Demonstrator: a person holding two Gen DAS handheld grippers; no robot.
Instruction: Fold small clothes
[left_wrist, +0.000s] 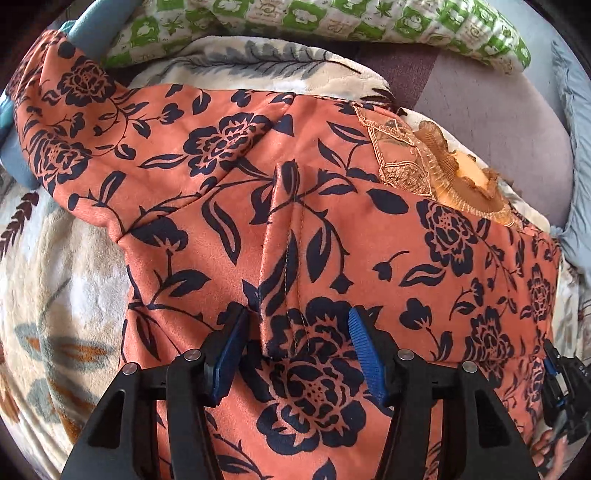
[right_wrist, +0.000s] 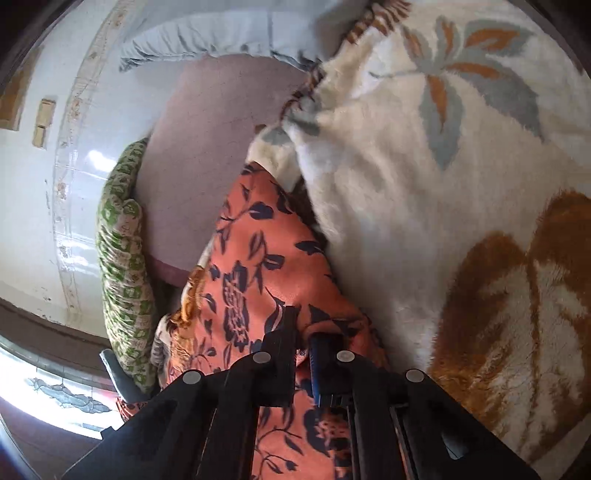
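Under my left gripper (left_wrist: 297, 325) the small orange dress with dark navy flowers (left_wrist: 332, 236) lies spread on a cream plush blanket with leaf motifs (left_wrist: 66, 258). Its long axis runs from near me up and rightward to the far end, where the neckline with gold lace ruffle (left_wrist: 436, 162) points away; one sleeve trails off to the far left. A raised fold with a stitched seam runs down the middle and passes between my left fingers, which stand about halfway apart, astride the fold without pinching it.

My right gripper (right_wrist: 303, 332) has its jaws closed tight on the dress's edge (right_wrist: 258, 266), fabric bunching between the pads.

Only the left view shows the whole garment and neckline, plus my other gripper at the dress's right edge (left_wrist: 554, 373). Only the right view shows the tiled wall (right_wrist: 44, 192) and window at left; both catch the green-patterned pillow (right_wrist: 122, 295).
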